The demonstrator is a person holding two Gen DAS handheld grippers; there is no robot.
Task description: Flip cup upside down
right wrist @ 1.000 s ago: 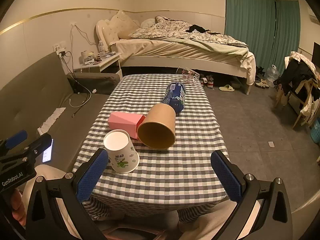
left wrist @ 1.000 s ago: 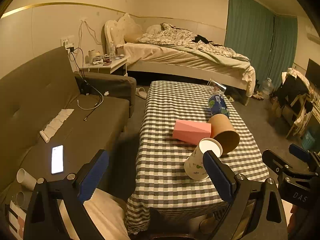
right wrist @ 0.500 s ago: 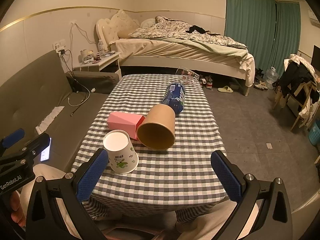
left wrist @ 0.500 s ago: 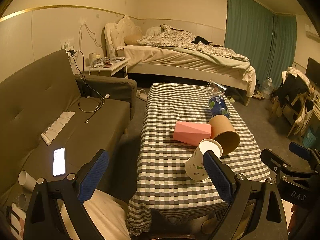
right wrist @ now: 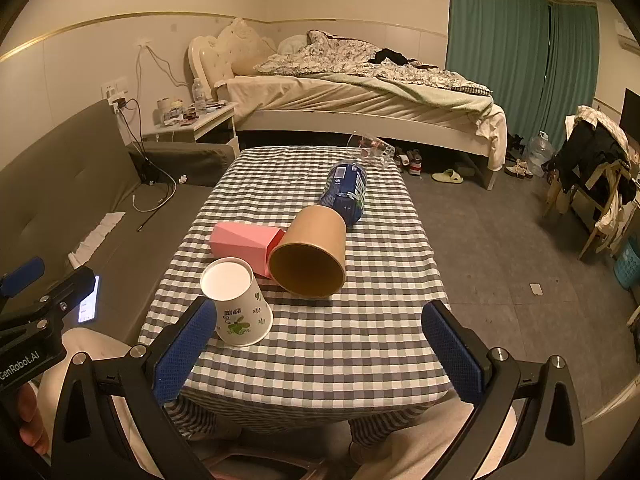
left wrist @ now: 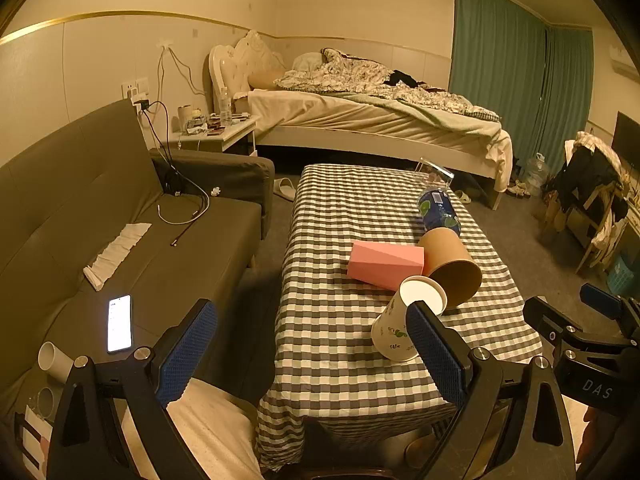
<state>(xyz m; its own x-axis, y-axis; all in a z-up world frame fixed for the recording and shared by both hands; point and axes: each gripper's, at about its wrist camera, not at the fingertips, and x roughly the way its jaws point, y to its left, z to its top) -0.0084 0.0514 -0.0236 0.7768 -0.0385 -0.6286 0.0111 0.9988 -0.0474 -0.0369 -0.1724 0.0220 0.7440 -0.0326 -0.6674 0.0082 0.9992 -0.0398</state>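
A white paper cup [right wrist: 237, 306] with a green print stands upside down near the table's front edge, its flat base on top; it also shows in the left wrist view [left wrist: 404, 322]. A brown paper cup [right wrist: 310, 254] lies on its side behind it, mouth toward me, also visible in the left wrist view [left wrist: 452, 266]. My left gripper [left wrist: 312, 354] is open and empty, in front of the table's left corner. My right gripper [right wrist: 316, 350] is open and empty, above the table's front edge, with the white cup just past its left finger.
A pink box [right wrist: 244, 242] and a blue can [right wrist: 346, 192] on its side lie on the checked tablecloth [right wrist: 328, 344]. A clear container [right wrist: 370, 150] sits at the far edge. A grey sofa [left wrist: 120, 240] with a lit phone [left wrist: 119, 323] stands left. A bed is behind.
Both grippers have drifted slightly, so the views shifted a little. The cups and other objects have not moved, and both grippers stay open.
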